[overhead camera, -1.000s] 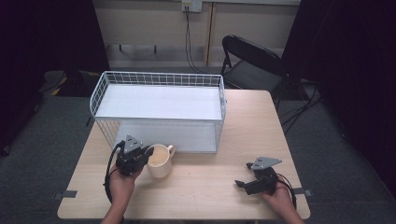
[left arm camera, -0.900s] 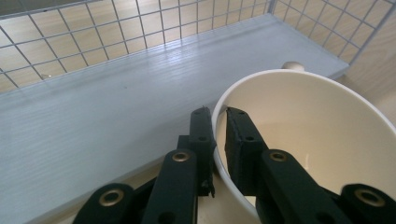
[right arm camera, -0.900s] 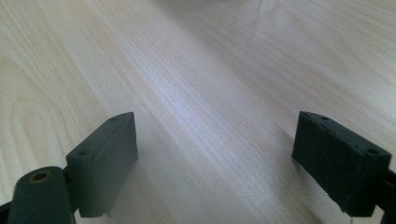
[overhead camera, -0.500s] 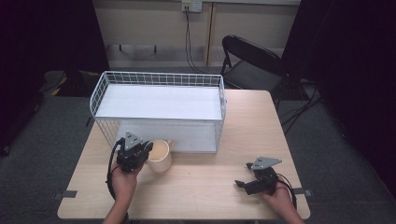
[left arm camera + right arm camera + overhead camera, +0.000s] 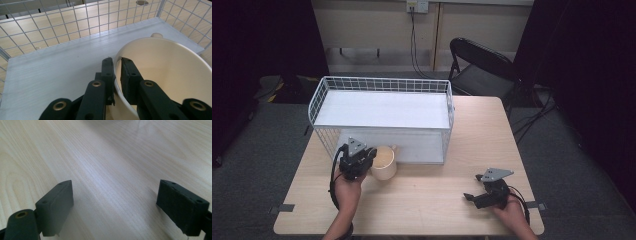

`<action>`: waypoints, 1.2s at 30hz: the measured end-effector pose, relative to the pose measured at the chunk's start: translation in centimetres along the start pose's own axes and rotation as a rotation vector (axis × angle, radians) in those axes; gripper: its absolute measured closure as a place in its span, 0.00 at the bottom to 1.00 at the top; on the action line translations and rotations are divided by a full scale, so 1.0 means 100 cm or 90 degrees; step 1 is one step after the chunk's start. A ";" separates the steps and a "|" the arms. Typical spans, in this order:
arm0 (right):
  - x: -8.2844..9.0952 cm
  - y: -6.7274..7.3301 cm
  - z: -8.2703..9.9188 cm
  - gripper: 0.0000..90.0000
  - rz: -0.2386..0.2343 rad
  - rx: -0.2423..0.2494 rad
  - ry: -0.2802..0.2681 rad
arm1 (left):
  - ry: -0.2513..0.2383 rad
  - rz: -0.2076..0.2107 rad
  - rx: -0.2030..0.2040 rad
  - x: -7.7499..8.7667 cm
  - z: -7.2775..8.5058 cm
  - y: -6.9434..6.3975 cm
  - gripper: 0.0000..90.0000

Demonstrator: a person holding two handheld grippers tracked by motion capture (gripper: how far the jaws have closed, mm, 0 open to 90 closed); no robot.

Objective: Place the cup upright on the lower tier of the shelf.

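Fingers of left gripper clamped on cup rim, one inside, one outside. Cup near-left on worktop, just in front of wire basket. Right gripper fingers spread wide, empty, resting near-right on worktop.

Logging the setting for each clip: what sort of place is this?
Likely a lab or recording room: a bare wooden table with a wire basket, dark curtains, a folding chair, and wall cables.
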State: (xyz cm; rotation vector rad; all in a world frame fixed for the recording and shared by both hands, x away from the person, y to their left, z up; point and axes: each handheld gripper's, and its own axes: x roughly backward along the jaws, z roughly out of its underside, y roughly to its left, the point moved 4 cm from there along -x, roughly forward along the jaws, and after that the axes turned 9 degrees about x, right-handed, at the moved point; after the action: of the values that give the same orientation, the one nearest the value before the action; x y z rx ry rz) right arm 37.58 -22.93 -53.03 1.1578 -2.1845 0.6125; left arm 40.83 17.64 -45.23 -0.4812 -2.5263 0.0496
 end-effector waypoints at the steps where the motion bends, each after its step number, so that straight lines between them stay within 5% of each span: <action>1: 0.000 0.000 0.000 0.15 0.000 0.000 0.000 | -0.002 -0.003 0.000 -0.001 0.000 0.000 0.91; 14: 0.000 0.000 0.000 0.15 0.000 0.000 0.000 | -0.023 -0.039 0.014 -0.006 -0.004 0.003 0.91; 36: 0.000 0.000 0.000 0.15 0.000 0.000 0.000 | -0.011 -0.064 0.033 -0.021 -0.009 0.004 0.91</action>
State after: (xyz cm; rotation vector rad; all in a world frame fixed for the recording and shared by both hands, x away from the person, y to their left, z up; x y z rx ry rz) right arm 37.58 -22.93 -53.03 1.1577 -2.1845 0.6125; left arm 43.09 17.25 -45.63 -0.3346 -2.5556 0.0820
